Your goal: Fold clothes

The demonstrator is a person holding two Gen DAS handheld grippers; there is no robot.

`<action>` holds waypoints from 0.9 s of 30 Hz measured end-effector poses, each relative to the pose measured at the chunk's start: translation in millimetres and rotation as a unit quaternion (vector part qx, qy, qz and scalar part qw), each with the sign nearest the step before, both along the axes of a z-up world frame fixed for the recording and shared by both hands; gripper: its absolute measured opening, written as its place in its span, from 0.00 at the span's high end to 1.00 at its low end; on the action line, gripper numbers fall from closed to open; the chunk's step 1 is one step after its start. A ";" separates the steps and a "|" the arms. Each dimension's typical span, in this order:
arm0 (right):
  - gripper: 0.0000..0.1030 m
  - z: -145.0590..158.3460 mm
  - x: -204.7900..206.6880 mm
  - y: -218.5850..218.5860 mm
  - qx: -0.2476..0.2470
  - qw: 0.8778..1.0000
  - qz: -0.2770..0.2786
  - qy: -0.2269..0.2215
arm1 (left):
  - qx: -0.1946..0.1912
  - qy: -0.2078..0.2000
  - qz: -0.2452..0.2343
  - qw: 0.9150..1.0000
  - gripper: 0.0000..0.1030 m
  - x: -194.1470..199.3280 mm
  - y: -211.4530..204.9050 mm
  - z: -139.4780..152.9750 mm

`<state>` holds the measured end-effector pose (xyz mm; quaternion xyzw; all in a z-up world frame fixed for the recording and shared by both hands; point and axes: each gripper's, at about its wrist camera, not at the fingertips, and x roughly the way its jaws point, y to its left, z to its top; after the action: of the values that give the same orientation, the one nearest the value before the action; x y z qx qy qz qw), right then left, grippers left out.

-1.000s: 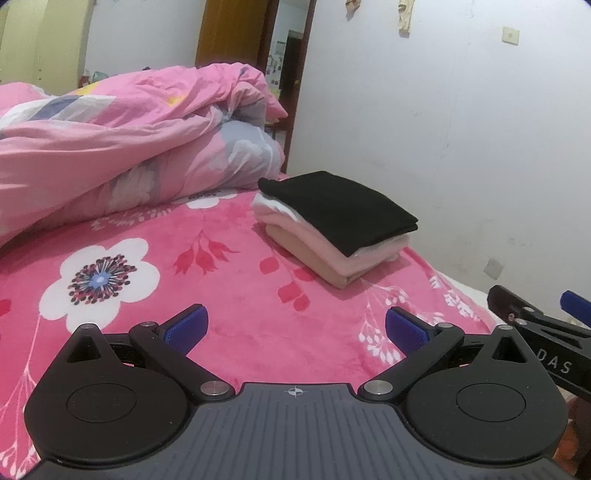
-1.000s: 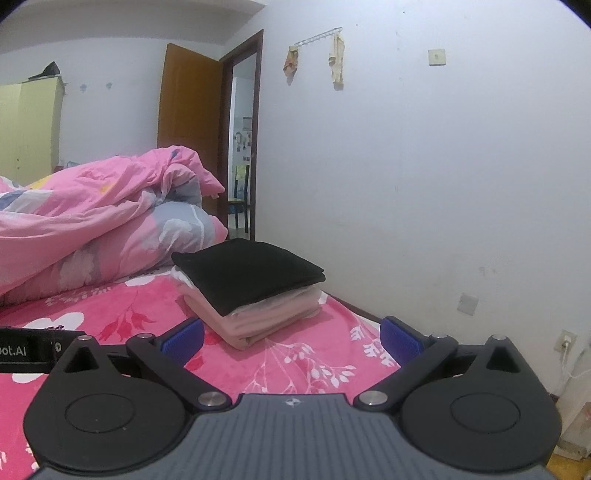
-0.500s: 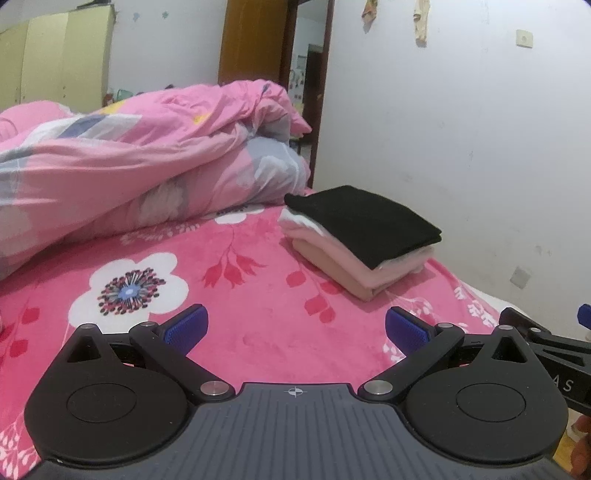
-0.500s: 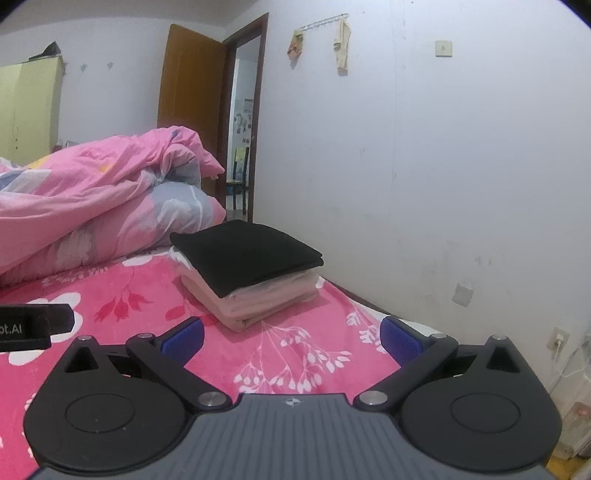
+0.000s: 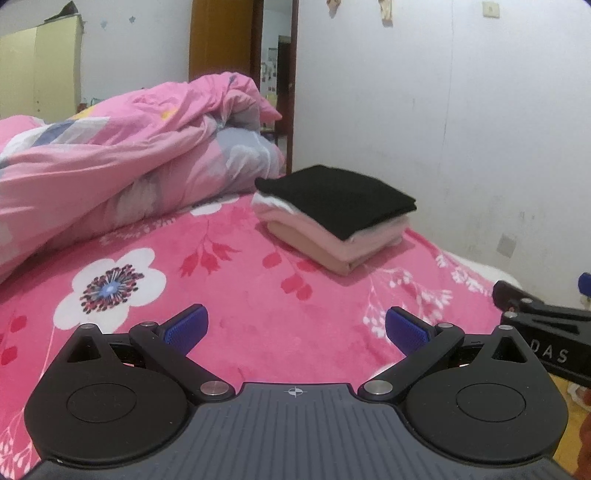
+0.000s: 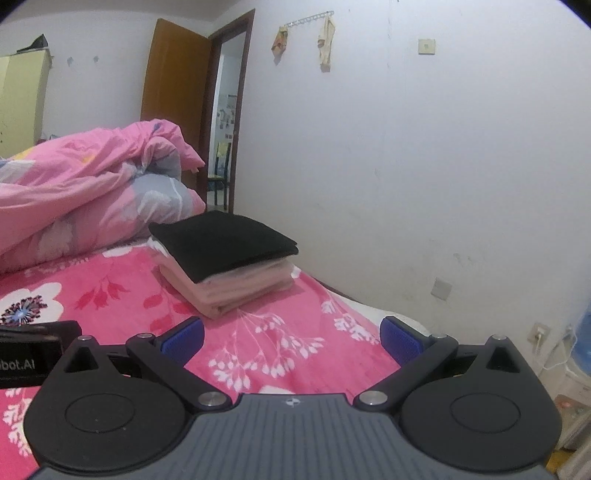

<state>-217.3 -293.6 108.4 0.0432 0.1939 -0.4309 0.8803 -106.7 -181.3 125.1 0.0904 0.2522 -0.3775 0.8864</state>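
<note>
The bed (image 5: 258,295), w/ its pink floral cover, takes up most of both views and is the landmark here. The white wall (image 6: 424,177) runs along its far side. A rumpled pink quilt (image 5: 110,166) is heaped at the bed's head end, w/ a grey-blue patch where it folds under. Beyond the bed's head corner an orange-brown door (image 6: 177,92) stands open onto a lit room. A pale yellow wardrobe (image 5: 40,74) stands behind the quilt, past the bed.

The stack of folded clothes (image 5: 332,218) sits on the bed cover near the wall-side edge, just in front of the quilt but not touching it as far as I can tell. A black folded piece (image 6: 225,240) lies on top, w/ white, pink and tan layers under it, edges roughly squared.

The left gripper (image 5: 295,328) hovers over the foot end of the bed, pointing at the stack, well apart from it; jaws spread wide, blue pads (image 5: 186,326) w/ nothing between them. The right gripper (image 6: 291,338) is nearer the bed's wall-side edge, also aimed at the stack and apart from it; jaws wide apart, holding nothing. Each gripper's black body pokes into the other's view at the frame edge.

Small bits: two cloth items hang from a hook rail (image 6: 306,18) high on the wall above the bed, w/ a switch plate (image 6: 426,45) beside them.
</note>
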 end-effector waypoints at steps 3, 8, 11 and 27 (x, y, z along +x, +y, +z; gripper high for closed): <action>0.00 -2.6 -2.3 -1.7 0.002 1.000 -0.003 0.003 | 0.002 0.010 0.000 1.000 0.00 0.7 0.3 -3.5; 0.00 -4.5 -3.6 -4.0 0.005 1.000 -0.007 0.002 | 0.001 0.007 0.004 1.000 0.00 0.1 1.8 -3.3; 0.00 -5.0 -3.8 -4.3 0.006 1.000 -0.006 0.002 | 0.001 0.010 0.005 1.000 0.00 0.2 1.6 -3.8; 0.00 -5.5 1.1 -1.0 0.005 1.000 0.002 0.008 | 0.002 0.017 0.017 1.000 0.00 6.2 6.3 -6.5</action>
<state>-216.1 -294.6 102.9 0.0442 0.2031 -0.4286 0.8793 -100.4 -175.0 118.6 0.0817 0.2696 -0.3637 0.8879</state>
